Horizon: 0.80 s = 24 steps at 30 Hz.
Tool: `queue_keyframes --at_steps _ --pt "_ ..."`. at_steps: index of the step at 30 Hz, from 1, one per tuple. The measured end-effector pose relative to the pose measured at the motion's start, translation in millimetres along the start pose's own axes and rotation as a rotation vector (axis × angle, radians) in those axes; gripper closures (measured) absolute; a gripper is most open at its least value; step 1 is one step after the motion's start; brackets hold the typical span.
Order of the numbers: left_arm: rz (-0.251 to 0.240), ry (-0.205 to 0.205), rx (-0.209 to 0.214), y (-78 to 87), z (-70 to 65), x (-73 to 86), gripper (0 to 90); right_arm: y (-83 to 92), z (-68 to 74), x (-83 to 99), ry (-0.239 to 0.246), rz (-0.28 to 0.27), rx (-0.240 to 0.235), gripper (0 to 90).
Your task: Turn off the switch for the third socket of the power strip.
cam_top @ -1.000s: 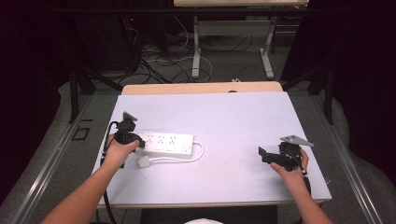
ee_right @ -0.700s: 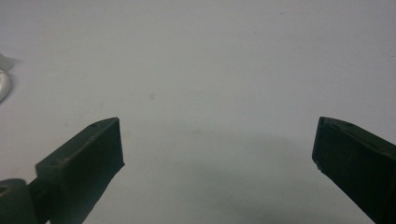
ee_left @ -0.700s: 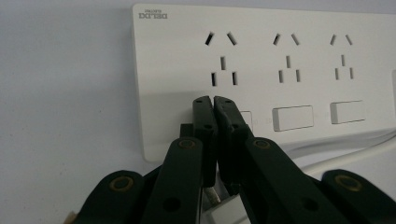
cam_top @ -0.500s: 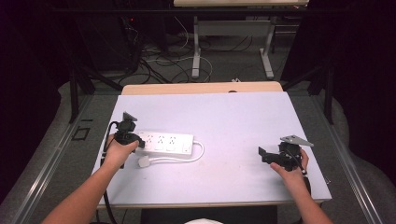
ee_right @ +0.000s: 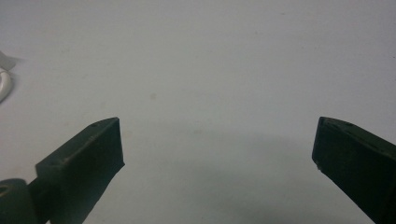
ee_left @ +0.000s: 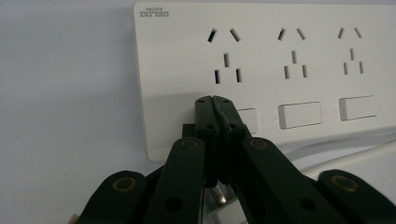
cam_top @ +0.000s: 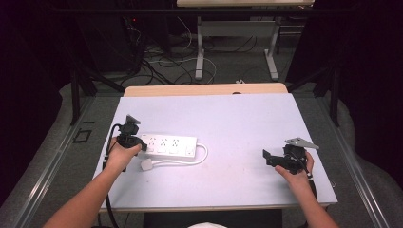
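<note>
the power strip point(cam_top: 168, 145) lies flat on the desk point(cam_top: 237, 118), over toward the left edge, its length running along the desk's width, sockets facing up. its white cord point(cam_top: 190, 161) loops out of the right end and curls back along the near side to the plug point(cam_top: 146, 165), which lies just beside the strip. the left gripper point(cam_top: 138, 142) is down at the strip's left end, held in the left hand point(cam_top: 121, 156). in the left gripper view the left gripper's jaws are pressed together with nothing between them, tips at the first switch point(ee_left: 247, 119) of the row, whether they touch it i cannot tell. over by the desk's right edge, near the front corner, the right gripper point(cam_top: 267, 157) sits in the right hand point(cam_top: 294, 173), well apart from the strip. its jaws stand wide, only bare desk between them.
</note>
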State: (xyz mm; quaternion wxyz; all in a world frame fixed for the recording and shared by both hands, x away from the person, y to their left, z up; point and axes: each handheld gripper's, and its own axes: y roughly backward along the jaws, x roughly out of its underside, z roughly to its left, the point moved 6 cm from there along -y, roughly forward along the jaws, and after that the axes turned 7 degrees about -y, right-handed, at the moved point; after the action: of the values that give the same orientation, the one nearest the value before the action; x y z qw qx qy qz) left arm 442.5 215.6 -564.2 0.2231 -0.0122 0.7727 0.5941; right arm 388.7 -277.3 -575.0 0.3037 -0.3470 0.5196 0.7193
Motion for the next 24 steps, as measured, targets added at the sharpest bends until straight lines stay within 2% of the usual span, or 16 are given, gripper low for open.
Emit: queue_keyframes --at_steps 13,24 --pt "-0.01 0.017 0.02 0.4 1.3 0.2 89.3 -0.6 -0.5 0.4 -0.008 0.003 0.002 1.3" --pt "-0.016 0.007 0.008 1.3 0.1 0.2 84.1 0.3 -0.2 -0.3 -0.003 -0.001 0.003 1.4"
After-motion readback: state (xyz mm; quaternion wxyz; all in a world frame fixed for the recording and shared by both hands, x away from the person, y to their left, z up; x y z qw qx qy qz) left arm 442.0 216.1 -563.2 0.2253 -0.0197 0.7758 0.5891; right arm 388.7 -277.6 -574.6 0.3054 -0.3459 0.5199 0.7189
